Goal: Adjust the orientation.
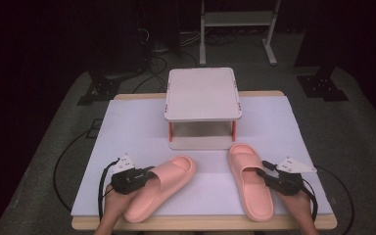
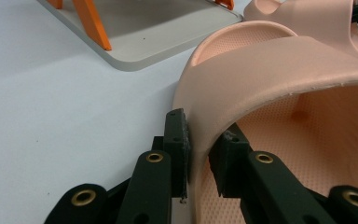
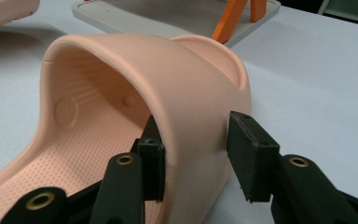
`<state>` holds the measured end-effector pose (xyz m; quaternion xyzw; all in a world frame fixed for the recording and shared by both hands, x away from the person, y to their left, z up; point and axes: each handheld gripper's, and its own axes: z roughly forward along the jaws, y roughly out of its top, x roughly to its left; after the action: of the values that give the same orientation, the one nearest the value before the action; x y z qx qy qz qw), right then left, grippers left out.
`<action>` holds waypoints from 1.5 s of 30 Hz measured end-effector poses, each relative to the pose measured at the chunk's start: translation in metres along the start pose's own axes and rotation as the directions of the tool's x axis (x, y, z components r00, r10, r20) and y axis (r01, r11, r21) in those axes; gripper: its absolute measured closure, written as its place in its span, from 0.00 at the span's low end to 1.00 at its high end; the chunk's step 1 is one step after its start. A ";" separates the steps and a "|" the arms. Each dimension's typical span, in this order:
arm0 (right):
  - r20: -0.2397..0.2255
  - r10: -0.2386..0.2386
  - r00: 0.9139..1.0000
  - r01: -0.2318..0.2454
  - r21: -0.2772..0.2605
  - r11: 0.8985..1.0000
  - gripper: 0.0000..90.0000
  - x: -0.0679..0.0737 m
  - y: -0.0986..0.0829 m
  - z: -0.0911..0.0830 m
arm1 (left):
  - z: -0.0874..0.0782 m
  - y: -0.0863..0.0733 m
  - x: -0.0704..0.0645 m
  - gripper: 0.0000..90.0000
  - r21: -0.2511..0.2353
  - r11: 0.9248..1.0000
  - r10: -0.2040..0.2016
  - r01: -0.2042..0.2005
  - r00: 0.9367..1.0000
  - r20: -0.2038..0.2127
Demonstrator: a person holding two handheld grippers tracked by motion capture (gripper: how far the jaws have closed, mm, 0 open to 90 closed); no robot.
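Note:
Two pink slippers lie on the white table cover. The left slipper (image 1: 174, 174) points up and to the right, and the right slipper (image 1: 249, 181) lies nearly straight. My left gripper (image 1: 149, 175) bites the left-hand side wall of the left slipper's strap (image 2: 284, 60): in the left gripper view (image 2: 198, 135) one jaw is outside and one inside, both pressed on. My right gripper (image 1: 263, 172) holds the right-hand side of the right slipper's strap (image 3: 168, 70) the same way, its jaws against the thick wall in the right gripper view (image 3: 193, 135). Both soles rest on the table.
A small two-tier rack (image 1: 203, 93) with orange legs stands at the back middle, its lower shelf (image 2: 168, 32) just beyond the slippers' toes. White cover (image 1: 127, 132) stretches open to either side. The table's front edge is near my hands.

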<state>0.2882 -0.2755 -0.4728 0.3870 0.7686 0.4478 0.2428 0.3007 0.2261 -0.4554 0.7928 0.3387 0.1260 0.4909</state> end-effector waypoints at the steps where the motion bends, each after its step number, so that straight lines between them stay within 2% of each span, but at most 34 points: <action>1: 0.000 0.000 1.000 0.000 0.000 1.000 0.67 0.000 0.000 0.000 | 0.000 0.000 0.000 0.86 0.000 1.000 0.000 0.000 1.000 0.000; 18: 0.059 -0.007 0.998 0.006 0.014 1.000 0.85 -0.005 -0.001 -0.007 | -0.001 0.000 0.001 0.86 -0.006 1.000 -0.013 0.013 1.000 0.008; 28: 0.046 0.003 0.999 -0.004 0.017 1.000 0.90 -0.007 -0.001 -0.011 | -0.002 0.000 0.002 0.86 -0.009 1.000 -0.016 0.016 1.000 0.005; 37: 0.030 0.036 0.999 -0.035 -0.023 0.999 0.91 -0.006 0.003 -0.021 | -0.004 0.000 0.004 0.86 -0.024 0.999 -0.030 0.030 1.000 0.000; 39: 0.011 0.051 0.999 -0.051 -0.043 0.998 0.91 -0.005 0.005 -0.023 | -0.004 0.000 0.004 0.86 -0.031 0.999 -0.036 0.036 0.999 0.002; 45: -0.004 0.041 0.999 -0.041 -0.049 0.998 0.91 0.001 0.010 -0.024 | -0.006 -0.001 0.006 0.86 -0.041 0.998 -0.047 0.047 0.999 0.002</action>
<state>0.2745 -0.2836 -0.4528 0.3958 0.7498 0.4719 0.2418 0.3015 0.2342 -0.4541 0.7745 0.3544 0.1211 0.5098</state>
